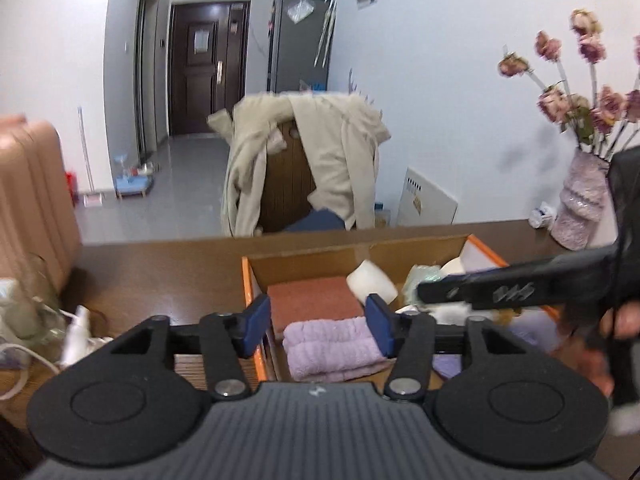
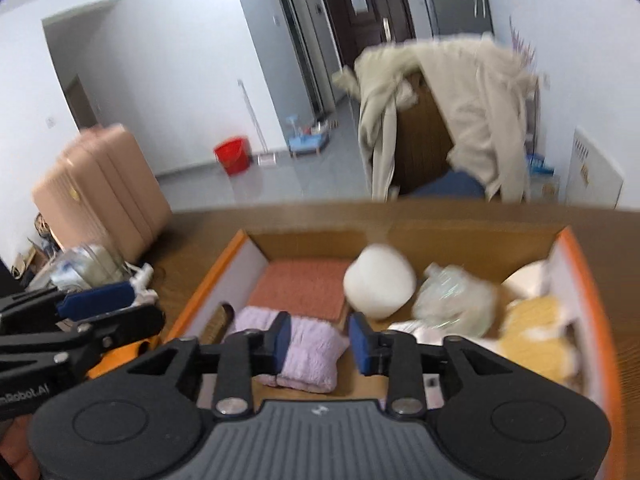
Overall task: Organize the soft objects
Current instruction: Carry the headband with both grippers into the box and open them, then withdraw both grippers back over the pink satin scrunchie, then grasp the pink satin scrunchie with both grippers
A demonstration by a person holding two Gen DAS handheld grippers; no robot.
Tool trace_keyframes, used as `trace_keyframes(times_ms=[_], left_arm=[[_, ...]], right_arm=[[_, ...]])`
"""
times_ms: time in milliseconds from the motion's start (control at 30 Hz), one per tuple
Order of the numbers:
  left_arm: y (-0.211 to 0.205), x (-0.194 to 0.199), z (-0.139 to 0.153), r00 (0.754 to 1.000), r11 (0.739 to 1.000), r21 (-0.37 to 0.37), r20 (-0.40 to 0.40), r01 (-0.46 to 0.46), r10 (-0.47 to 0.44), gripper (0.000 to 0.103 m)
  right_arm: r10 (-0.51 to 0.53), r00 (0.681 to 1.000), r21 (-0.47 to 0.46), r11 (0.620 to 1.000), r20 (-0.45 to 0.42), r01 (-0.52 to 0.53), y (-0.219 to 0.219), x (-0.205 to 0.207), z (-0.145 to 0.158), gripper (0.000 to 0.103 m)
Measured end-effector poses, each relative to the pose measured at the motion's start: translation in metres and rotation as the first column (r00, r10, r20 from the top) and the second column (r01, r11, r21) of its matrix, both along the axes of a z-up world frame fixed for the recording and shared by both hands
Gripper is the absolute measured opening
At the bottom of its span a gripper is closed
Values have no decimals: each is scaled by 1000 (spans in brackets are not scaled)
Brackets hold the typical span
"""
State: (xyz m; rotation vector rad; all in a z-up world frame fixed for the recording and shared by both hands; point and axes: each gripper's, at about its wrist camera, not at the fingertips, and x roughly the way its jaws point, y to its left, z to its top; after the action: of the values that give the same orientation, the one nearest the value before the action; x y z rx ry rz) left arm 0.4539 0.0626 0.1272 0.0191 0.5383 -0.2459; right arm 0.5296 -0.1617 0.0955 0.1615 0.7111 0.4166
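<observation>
An orange-rimmed cardboard box (image 1: 249, 280) (image 2: 212, 276) stands on the brown table. It holds a folded lilac towel (image 1: 328, 346) (image 2: 314, 354), a pink cloth (image 1: 312, 300) (image 2: 300, 284), a white roll (image 1: 372, 282) (image 2: 378, 280), a plastic-wrapped bundle (image 2: 452, 300) and a yellow soft item (image 2: 532, 328). My left gripper (image 1: 318, 326) hovers open over the lilac towel, pads clear of it. My right gripper (image 2: 322, 340) is open above the same towel's right edge and holds nothing. Each gripper shows in the other's view: the right gripper (image 1: 440, 292) from the side, the left gripper (image 2: 96, 300) at the left.
A pink suitcase (image 1: 32, 184) (image 2: 100, 188) stands on the floor to the left. Behind the table is a chair draped with a beige coat (image 1: 304, 160). A vase of dried roses (image 1: 580, 208) sits at the table's right end; a spray bottle and cables (image 1: 76, 332) lie left.
</observation>
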Motion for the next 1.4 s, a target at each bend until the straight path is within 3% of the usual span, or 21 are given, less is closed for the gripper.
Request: trace_keyframes(times_ms=[200,267,400,567,733,833,1033,1367,1400], left_arm=[[-5,-85,29,994,1000,12,106,17,-18,74],[-7,-117,36,991,1000,9,132,5,-6,75],[-17,-178,39,981,1000,20,195,-22,17,83],[-40,-249,25,967,1000,27,255,-12,5,87],[-53,-311,-7,975,999,-37,219,-15,23,92],[-61,-336,-27,981,999,-33,195,-19,25,94],[-75,-346,-61,996,1000,-16,88,12,-11,94],[-91,-302,-80,999,999,-45,34,17,-15,94],[-95,-291,-87,1000,999,-36,8,0,0,89]], right_arm=[[-4,991,-13,1000,135,5,-54,-88,47,46],[-6,984,-17,1000,178,9,-70,-124,57,54],[19,972,3,1000,234,-20,-93,-194,60,55],[58,952,12,998,302,-64,-106,-277,45,61],[61,934,3,998,352,-66,-107,-346,11,69],[58,938,23,997,343,-70,-107,-374,-20,69],[34,974,85,995,222,-54,-116,-400,-64,69],[-15,980,84,996,200,-2,-128,-387,-66,69],[-18,981,83,997,194,2,-129,-383,-66,69]])
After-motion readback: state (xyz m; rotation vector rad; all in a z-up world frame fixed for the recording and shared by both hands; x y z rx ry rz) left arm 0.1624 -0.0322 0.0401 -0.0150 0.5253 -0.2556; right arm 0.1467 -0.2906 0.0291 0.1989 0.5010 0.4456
